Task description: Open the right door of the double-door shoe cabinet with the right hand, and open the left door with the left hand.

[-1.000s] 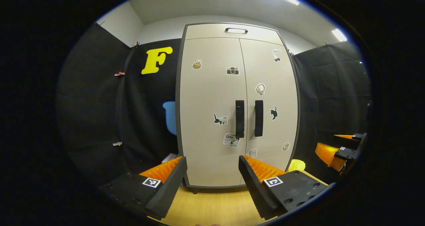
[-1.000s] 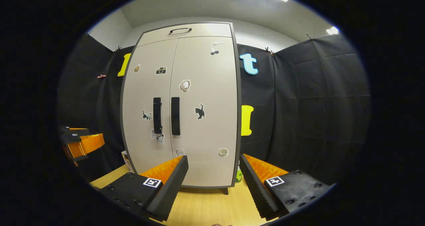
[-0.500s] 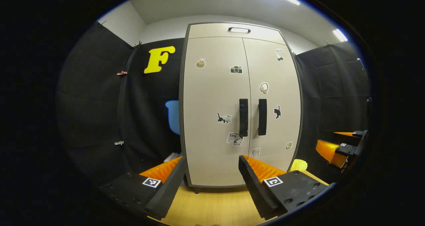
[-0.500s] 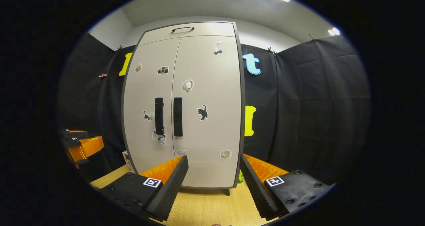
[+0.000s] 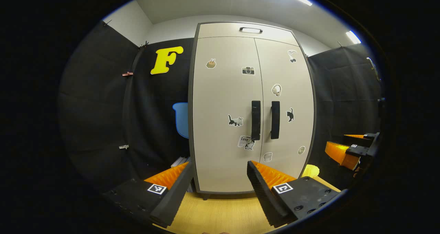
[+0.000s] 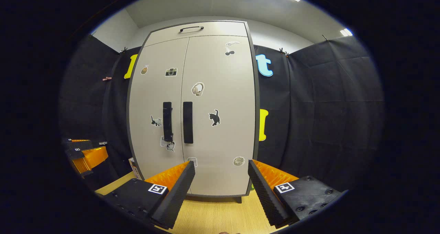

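Both grippers have drawn slightly nearer the shoe cabinet (image 5: 252, 106) over the last second; it looms a little larger in each view, both doors closed as before.

Left gripper (image 5: 218, 184): held level, facing the cabinet's left door (image 5: 225, 113), jaws spread wide, gripping nothing. Well apart from the cabinet.

Right gripper (image 6: 220, 184): held level, facing the right door (image 6: 220, 113), jaws spread wide, empty. Also seen at the right edge of the left gripper view (image 5: 352, 151).

Cabinet: stands upright on a wooden floor (image 6: 213, 216), against the black cloth wall. Left handle (image 5: 255, 120) and right handle (image 5: 275, 119), both dark vertical bars, sit side by side at the centre seam. Top panel carries a small horizontal handle (image 5: 251, 30). Doors bear assorted stickers.

Surroundings: yellow object (image 5: 310, 170) at the cabinet's lower right corner; a small box (image 6: 132, 165) beside its lower left corner. Nothing lies between either gripper and the doors.
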Tool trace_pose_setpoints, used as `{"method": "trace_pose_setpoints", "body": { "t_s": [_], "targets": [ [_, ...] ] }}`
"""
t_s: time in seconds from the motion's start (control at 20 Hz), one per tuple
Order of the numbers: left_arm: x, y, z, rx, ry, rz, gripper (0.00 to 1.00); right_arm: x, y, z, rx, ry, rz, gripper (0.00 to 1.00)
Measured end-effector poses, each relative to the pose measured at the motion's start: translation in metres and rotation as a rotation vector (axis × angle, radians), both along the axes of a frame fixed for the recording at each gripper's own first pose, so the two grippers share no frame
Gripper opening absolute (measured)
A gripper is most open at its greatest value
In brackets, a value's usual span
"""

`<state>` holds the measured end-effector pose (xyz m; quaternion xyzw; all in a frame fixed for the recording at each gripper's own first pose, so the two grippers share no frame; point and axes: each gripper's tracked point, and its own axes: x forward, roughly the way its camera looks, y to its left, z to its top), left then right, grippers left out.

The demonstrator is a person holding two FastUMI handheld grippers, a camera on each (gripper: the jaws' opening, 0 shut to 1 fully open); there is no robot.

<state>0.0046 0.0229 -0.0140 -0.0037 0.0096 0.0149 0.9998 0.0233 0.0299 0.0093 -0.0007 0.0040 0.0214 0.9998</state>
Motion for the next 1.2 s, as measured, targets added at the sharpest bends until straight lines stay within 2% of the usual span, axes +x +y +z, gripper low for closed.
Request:
{"method": "trace_pose_setpoints", "body": {
  "t_s": [0.35,0.7,0.95,1.2],
  "targets": [
    [0.001,0.011,-0.009,-0.005,0.020,0.004,0.96,0.032,0.018,0.011,0.014,0.016,0.016,0.98],
    [-0.002,0.030,-0.018,-0.072,0.040,0.016,0.96,0.085,0.038,0.034,0.025,0.003,0.018,0.98],
    [-0.007,0.054,-0.034,0.013,0.078,0.048,0.97,0.117,0.062,0.046,-0.007,-0.003,0.034,0.98],
    [-0.010,0.068,-0.038,-0.056,0.086,0.046,0.97,0.151,0.088,0.037,-0.033,0.033,0.042,0.98]
  ]
}}
